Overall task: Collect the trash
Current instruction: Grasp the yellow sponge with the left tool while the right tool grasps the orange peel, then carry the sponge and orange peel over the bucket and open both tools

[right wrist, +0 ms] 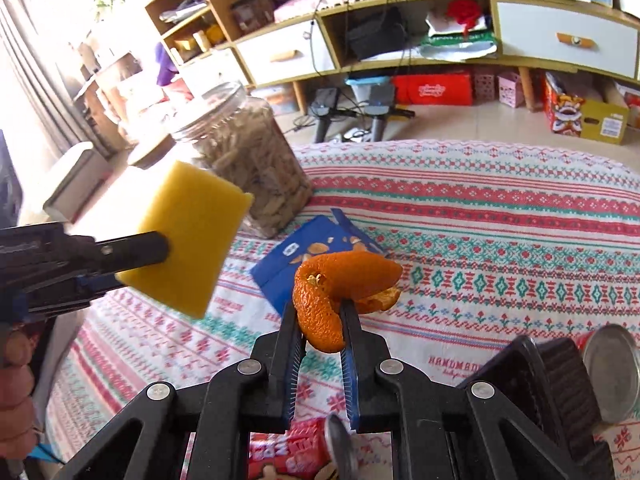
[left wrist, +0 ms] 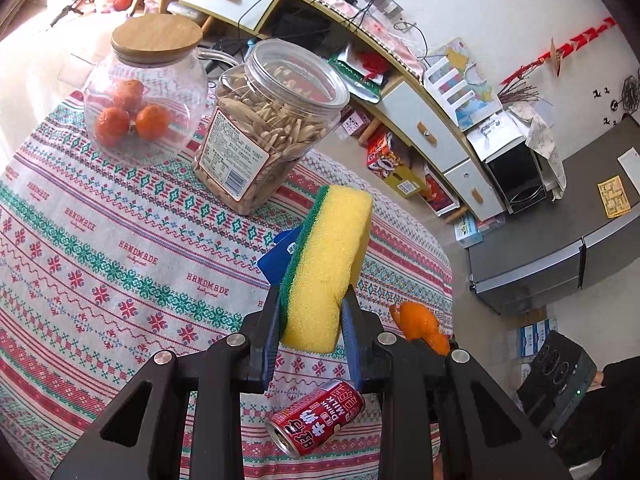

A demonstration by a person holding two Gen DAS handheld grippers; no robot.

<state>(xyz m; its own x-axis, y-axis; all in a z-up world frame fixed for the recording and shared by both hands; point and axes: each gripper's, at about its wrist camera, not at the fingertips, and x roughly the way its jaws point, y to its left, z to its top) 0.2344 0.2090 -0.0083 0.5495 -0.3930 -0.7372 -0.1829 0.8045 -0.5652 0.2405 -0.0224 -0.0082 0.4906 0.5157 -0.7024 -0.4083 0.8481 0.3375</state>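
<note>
L gripper point(left wrist: 310, 312) is clamped on a yellow sponge point(left wrist: 326, 268) w/ green scrub side, held up off the patterned tablecloth point(left wrist: 120, 240). R gripper point(right wrist: 320, 320) is pinched nearly closed on a curl of orange peel point(right wrist: 332, 292), also lifted clear of the cloth.

Around them: a clear jar of seeds point(left wrist: 264, 128) stands just beyond the sponge; a glass jug point(left wrist: 144, 96) w/ wooden lid, holding small oranges, sits beside it farther back. A blue card point(right wrist: 316, 256) w/ peel scraps on it lies flat between jar and peel. A red milk-drink can point(left wrist: 316, 420) lies on its side near the table edge, partly behind the L gripper's frame.

In R view the sponge covers part of the jar, and the jug is washed out by glare. A black ridged tray point(right wrist: 552, 380) and a silver can end point(right wrist: 612, 372) show low right, cut off by the gripper body. A 2nd red can under the R gripper is mostly hidden.

Only L view shows the jug's oranges and the can label; only R view shows the tray and a hand point(right wrist: 14, 380) at the left edge.
</note>
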